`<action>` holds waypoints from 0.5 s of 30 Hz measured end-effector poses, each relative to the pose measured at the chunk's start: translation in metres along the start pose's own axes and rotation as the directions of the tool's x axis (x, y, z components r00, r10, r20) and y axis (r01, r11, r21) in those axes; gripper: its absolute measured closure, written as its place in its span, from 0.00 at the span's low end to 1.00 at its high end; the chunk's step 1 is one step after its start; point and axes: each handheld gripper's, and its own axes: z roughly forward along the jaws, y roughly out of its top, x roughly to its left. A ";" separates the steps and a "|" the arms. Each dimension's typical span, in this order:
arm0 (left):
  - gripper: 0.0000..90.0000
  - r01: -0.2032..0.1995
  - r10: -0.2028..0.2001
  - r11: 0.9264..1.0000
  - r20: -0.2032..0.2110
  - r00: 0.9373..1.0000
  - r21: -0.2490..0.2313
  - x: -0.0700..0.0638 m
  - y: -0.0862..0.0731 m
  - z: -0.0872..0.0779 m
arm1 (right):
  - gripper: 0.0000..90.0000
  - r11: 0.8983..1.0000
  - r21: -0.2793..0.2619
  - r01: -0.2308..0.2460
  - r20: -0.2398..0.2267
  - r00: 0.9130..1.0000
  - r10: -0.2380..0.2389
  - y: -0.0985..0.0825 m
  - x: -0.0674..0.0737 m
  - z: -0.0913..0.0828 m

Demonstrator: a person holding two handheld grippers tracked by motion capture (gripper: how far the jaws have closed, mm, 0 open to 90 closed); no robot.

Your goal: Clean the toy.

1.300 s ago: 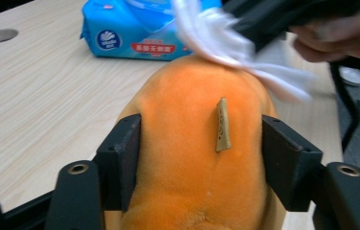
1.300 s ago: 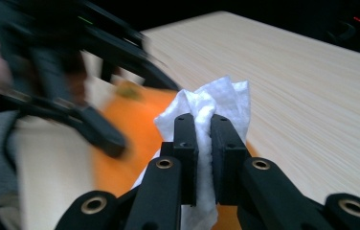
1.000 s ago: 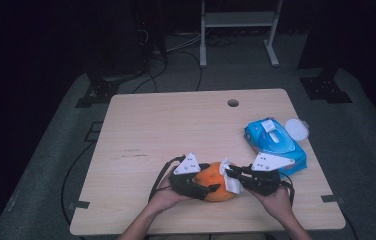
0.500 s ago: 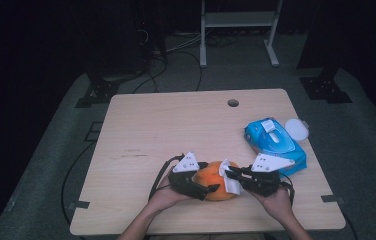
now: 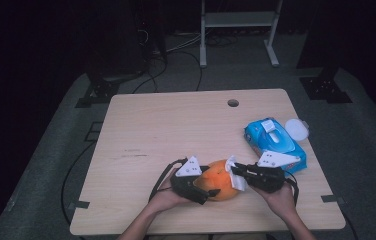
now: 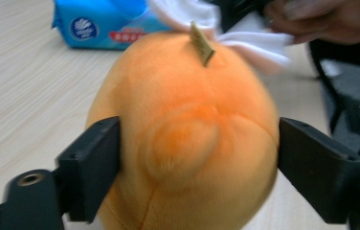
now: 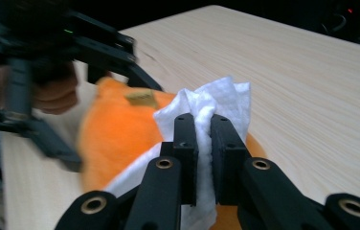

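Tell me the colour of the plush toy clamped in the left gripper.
Orange. The plush toy shows it best in the left gripper view, with a small tan tag on top.

orange plush toy (image 6: 187, 139) base cut off below, white wipe (image 6: 259, 45) blurred

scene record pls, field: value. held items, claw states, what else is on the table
left claw: jaws on both sides of orange plush fruit, gripping it; they have just been closing
right claw: shut on white wipe, wipe against the plush
wipes pack: blue, table's right side
white lid: beside the pack, far side
table: light wood, hole near far edge
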 end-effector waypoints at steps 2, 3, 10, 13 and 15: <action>0.35 0.011 -0.011 1.000 -0.018 1.000 -0.011 0.000 0.003 -0.003 | 0.91 0.999 -0.032 0.003 -0.051 0.999 -0.004 0.005 0.009 -0.001; 0.38 0.023 -0.023 1.000 -0.008 1.000 -0.019 0.000 0.004 -0.004 | 0.91 0.999 -0.045 0.010 -0.084 0.996 -0.014 0.008 0.014 -0.001; 0.44 0.029 -0.027 0.999 0.062 0.998 -0.038 0.000 0.009 -0.016 | 0.91 0.999 -0.023 0.033 -0.030 0.999 -0.034 0.007 0.008 -0.001; 0.41 0.044 -0.043 0.999 0.027 0.999 -0.031 -0.002 0.010 -0.010 | 0.91 1.000 -0.012 -0.016 -0.017 1.000 0.016 0.002 0.001 -0.003; 0.39 0.055 -0.055 0.998 0.002 0.999 -0.037 -0.004 0.011 -0.008 | 0.91 1.000 -0.027 0.007 -0.015 1.000 -0.008 0.005 0.009 -0.004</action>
